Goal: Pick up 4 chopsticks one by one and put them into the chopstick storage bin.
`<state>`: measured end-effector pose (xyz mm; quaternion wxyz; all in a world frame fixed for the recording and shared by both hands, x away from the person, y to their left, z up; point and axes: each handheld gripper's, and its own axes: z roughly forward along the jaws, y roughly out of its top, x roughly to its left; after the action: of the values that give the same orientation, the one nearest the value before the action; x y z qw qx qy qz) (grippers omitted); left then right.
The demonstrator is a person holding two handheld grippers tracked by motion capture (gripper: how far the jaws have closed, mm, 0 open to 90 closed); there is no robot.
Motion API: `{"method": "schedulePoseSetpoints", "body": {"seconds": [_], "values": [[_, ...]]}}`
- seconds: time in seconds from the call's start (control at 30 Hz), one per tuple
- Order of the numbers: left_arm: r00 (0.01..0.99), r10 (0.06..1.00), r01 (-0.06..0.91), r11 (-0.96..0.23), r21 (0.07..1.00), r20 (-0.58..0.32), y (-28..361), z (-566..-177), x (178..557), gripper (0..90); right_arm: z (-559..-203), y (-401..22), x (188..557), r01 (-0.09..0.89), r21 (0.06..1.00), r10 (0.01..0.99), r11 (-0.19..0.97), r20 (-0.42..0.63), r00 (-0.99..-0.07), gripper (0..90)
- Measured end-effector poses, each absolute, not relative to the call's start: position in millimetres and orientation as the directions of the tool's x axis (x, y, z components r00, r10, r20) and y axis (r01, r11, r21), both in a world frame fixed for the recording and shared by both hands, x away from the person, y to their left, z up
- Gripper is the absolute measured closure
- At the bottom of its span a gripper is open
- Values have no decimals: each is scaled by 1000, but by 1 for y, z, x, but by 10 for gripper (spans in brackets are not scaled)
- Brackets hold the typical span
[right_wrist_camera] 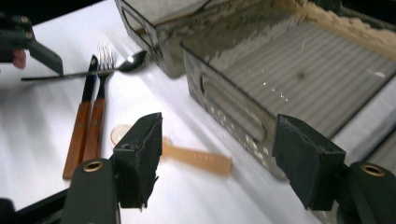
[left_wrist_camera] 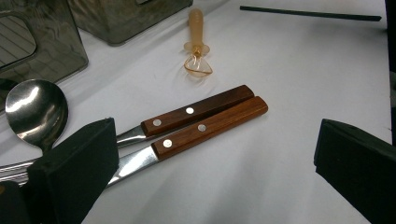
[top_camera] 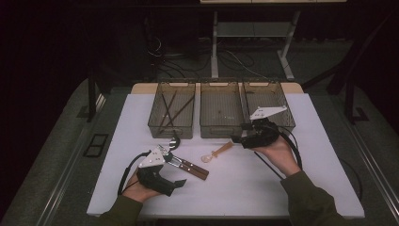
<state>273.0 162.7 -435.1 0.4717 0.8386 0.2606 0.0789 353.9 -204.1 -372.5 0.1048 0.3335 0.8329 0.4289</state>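
Sorting: cutlery off the table into 3 trays looks like the work in hand; the step now is the right gripper's approach to the scoop.
Scoop: small amber plastic scoop point(top_camera: 217, 152) lies flat on the white table point(top_camera: 301, 183), just in front of the middle tray point(top_camera: 221, 113), handle toward the tray, bowl toward the person; untouched.
Right gripper: right gripper point(right_wrist_camera: 217, 158) hovers near the scoop's handle end, jaws wide apart and empty; the scoop's handle shows between them but lower, no pad on it.
Left gripper: left gripper point(left_wrist_camera: 215, 163) sits low over the table, jaws wide, nothing gripped; the knife and fork lie just ahead of it.
Knife and fork: 2 wooden-handled pieces point(left_wrist_camera: 205, 121) lie side by side, touching, left of the scoop and apart from it.
Spoon: steel spoon point(left_wrist_camera: 36, 109) rests by their metal ends, near the left tray point(top_camera: 171, 113).
Left tray contents: dark chopsticks point(top_camera: 171, 109).
Right tray: right tray point(top_camera: 277, 101) sits behind the right gripper.
Next move, as I judge it: lower the right gripper, line both pads across the scoop's handle, then close; the handle is thin and flat, so the pads must come right down to the table.
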Motion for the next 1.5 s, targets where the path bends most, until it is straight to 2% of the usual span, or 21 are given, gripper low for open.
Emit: {"method": "schedulePoseSetpoints", "body": {"seconds": [0.63,1.0,1.23,1.5], "values": [[854,508,363,-428,828,-112,162,-437,273,0,-390,-253,317,489,759,667,430,98,-739,316],[854,508,364,-427,828,-113,162,-436,272,0,-405,-274,288,529,703,678,475,91,-729,341],[856,505,361,-434,826,-109,163,-436,272,0,-413,-288,272,554,668,686,497,88,-722,413],[857,504,359,-436,825,-107,163,-436,273,0,-423,-303,257,585,624,705,517,77,-705,539]]}}
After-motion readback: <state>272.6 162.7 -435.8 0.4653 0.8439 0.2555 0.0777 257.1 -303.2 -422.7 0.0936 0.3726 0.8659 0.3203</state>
